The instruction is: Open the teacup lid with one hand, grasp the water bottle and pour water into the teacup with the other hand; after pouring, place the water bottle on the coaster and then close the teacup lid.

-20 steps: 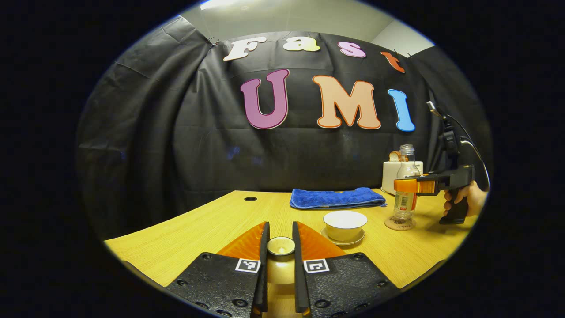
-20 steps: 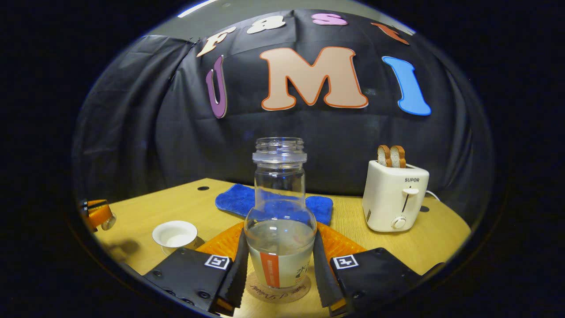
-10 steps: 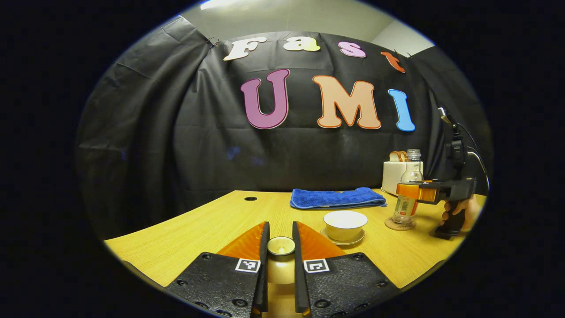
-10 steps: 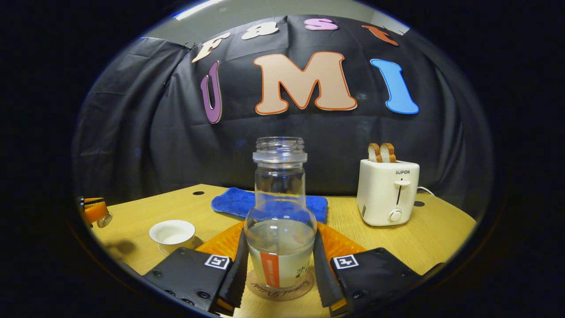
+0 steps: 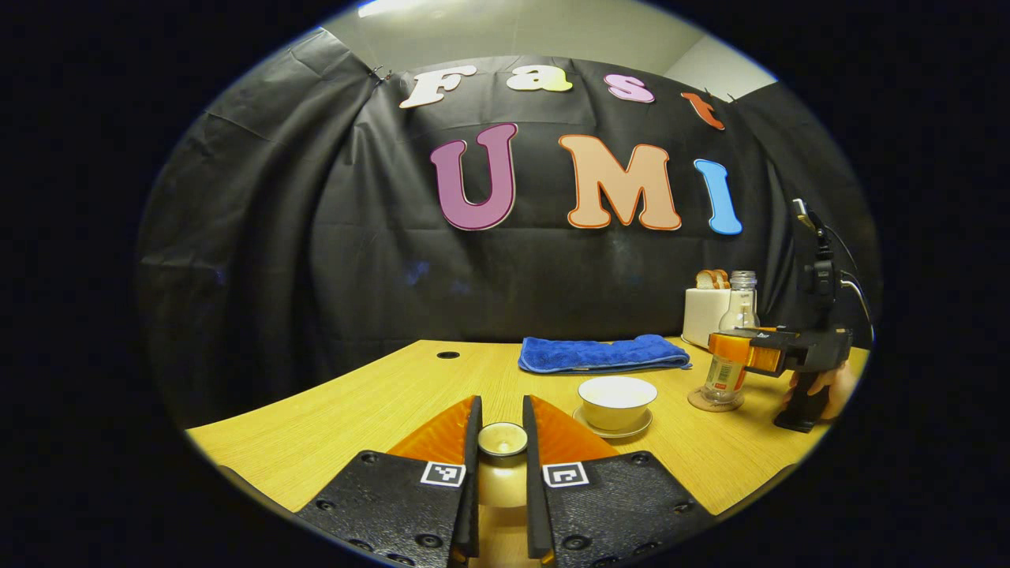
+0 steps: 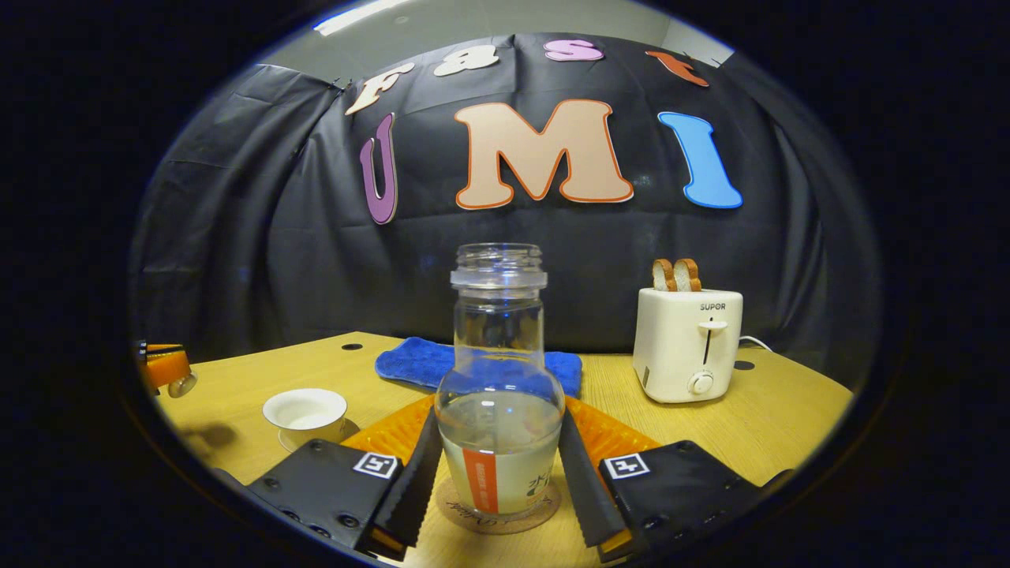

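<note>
Looking down my left gripper [image 5: 502,473], the fingers are pinched on the teacup lid [image 5: 503,439], holding it up off the table [image 5: 379,402] near the front edge. The teacup [image 5: 616,401] sits open on its saucer [image 5: 612,431] a bit ahead and to the right, white inside, roughly mid-table.

Over on the right side, the water bottle [image 6: 499,386] is standing upright on the round cork coaster [image 6: 497,513], no cap, partly filled with water. My right gripper [image 6: 497,473] has its fingers spread to either side of the bottle; I honestly can't tell whether both are still touching the glass. From the left gripper view that gripper sits level with the bottle's label, a hand [image 5: 828,386] on its grip.

A folded blue towel [image 5: 602,353] lies toward the back edge, and a white toaster [image 6: 688,343] with two bread slices [image 6: 676,274] sits in the back right corner.
</note>
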`<state>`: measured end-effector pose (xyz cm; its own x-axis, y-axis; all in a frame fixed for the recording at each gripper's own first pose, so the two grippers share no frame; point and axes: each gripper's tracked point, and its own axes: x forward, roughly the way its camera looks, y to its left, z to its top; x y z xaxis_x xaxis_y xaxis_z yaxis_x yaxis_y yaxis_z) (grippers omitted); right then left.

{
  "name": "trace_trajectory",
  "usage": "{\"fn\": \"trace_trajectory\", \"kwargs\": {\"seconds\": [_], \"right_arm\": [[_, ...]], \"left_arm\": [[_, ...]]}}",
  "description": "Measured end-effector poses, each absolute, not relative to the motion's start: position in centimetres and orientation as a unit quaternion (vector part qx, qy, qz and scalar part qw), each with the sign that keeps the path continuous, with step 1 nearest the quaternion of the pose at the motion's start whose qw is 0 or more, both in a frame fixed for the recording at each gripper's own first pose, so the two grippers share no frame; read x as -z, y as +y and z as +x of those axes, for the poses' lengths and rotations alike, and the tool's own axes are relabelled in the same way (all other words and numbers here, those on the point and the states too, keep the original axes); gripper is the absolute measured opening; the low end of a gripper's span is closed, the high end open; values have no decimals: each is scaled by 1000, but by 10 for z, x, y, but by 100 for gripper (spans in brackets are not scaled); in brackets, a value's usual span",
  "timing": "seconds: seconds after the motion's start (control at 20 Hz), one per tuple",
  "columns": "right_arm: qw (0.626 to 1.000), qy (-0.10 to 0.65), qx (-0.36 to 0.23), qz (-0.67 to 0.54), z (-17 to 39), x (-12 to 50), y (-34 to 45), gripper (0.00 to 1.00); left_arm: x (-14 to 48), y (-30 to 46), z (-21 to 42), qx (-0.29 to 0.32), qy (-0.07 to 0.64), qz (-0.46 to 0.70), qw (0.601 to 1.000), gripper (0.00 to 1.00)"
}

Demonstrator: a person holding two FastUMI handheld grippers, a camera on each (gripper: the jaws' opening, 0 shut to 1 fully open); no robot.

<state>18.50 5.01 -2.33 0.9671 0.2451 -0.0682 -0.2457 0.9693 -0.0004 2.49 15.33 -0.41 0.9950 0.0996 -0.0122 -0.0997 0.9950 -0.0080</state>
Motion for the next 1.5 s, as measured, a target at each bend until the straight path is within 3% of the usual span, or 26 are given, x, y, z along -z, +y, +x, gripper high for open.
{"fn": "trace_trajectory", "kwargs": {"seconds": [0.25,0.7,1.1,1.25,1.3,1.5], "right_arm": [[993,24,-120,-6,182,21,48,100],[994,12,-112,-3,161,16,40,99],[991,8,-130,-2,108,11,11,99],[991,8,-131,-1,95,10,-8,100],[992,8,-128,0,93,9,-14,94],[992,8,-125,0,83,9,-29,94]], "left_arm": [[4,154,25,-51,6,-4,999,21],[4,150,27,-55,6,-6,998,21],[4,107,69,-11,5,-4,1000,21],[-15,97,85,5,-33,-19,999,21],[-19,92,90,13,-42,-30,999,21],[-22,79,112,23,-31,-5,999,21]]}}
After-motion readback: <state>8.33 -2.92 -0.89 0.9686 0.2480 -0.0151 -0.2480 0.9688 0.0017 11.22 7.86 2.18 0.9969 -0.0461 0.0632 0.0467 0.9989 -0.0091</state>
